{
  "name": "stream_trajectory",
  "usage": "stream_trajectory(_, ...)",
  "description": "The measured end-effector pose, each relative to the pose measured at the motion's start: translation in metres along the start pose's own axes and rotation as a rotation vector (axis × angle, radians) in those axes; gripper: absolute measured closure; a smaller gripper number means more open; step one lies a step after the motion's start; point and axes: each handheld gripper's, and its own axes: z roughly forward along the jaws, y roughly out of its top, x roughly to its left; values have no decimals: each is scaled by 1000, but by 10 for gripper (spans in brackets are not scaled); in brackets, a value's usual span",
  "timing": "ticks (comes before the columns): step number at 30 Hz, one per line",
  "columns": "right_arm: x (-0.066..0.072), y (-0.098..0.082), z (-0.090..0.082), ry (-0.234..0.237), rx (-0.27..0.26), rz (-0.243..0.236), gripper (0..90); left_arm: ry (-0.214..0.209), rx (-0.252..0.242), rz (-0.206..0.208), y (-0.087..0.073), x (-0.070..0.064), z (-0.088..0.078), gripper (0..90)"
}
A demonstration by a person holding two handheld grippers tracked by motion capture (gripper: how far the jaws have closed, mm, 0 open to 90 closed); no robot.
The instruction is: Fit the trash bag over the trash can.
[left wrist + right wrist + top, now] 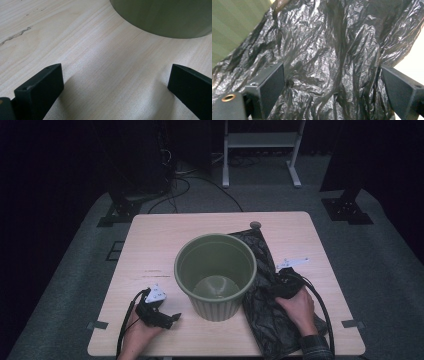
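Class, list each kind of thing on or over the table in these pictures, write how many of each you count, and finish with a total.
Green ribbed bucket: 1
Black plastic bag: 1
Hand-held grippers: 2, the left gripper and the right gripper
Total: 4

- Honestly, nothing readable turned up anywhere: no text, labels, brands, numbers or signs.
- The marks at about 9 o'clock on the table [150, 235] were just scratches, not writing.
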Motion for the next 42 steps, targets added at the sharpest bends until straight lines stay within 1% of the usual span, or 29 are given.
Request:
stream_trajectory(3, 4, 3, 2, 11, -8, 4, 84, 0, 0, 0, 0, 0, 0, 0)
stream_trajectory(6, 8, 8, 6, 19, 9, 2, 45, 0, 0, 0, 0, 0, 0, 0)
stream_trajectory(7, 13, 12, 9, 11, 22, -13, 20, 0, 0, 1, 0, 0, 0, 0)
stream_trajectory(9, 15, 14, 11, 7, 24, -19, 14, -1, 0, 1, 0, 0, 0, 0)
stream_trajectory(11, 20, 17, 14, 14, 4, -25, 3, -1, 0, 2, 0, 0, 0, 0)
stream_trajectory(20, 30, 21, 23, 1, 12, -37, 0, -2, 0, 2, 0, 0, 0, 0)
stream_trajectory(27, 37, 21, 31, 0, 24, -38, 0, -2, 0, 2, 0, 0, 0, 0)
stream_trajectory(28, 39, 20, 33, -9, 30, -39, 0, -3, -1, 2, 0, 0, 0, 0)
stream_trajectory(33, 40, 19, 34, -22, 26, -41, 0, -3, -1, 1, 0, 0, 0, 0)
stream_trajectory(34, 42, 19, 35, -39, 27, -52, 0, -3, -1, 1, 0, 0, 0, 0)
stream_trajectory(35, 42, 19, 35, -39, 27, -52, 0, -3, -1, 1, 0, 0, 0, 0)
stream_trajectory(38, 46, 18, 37, -72, 29, -77, 0, -3, -1, 0, 0, 0, 0, 0)
stream_trajectory(40, 48, 17, 37, -85, 31, -87, 0, -3, -1, 0, 0, 0, 0, 0)
stream_trajectory(41, 50, 17, 38, -100, 32, -97, 0, -3, -1, 1, 0, 0, 0, 0)
stream_trajectory(42, 50, 17, 38, -100, 32, -97, 0, -3, -1, 0, 0, 0, 0, 0)
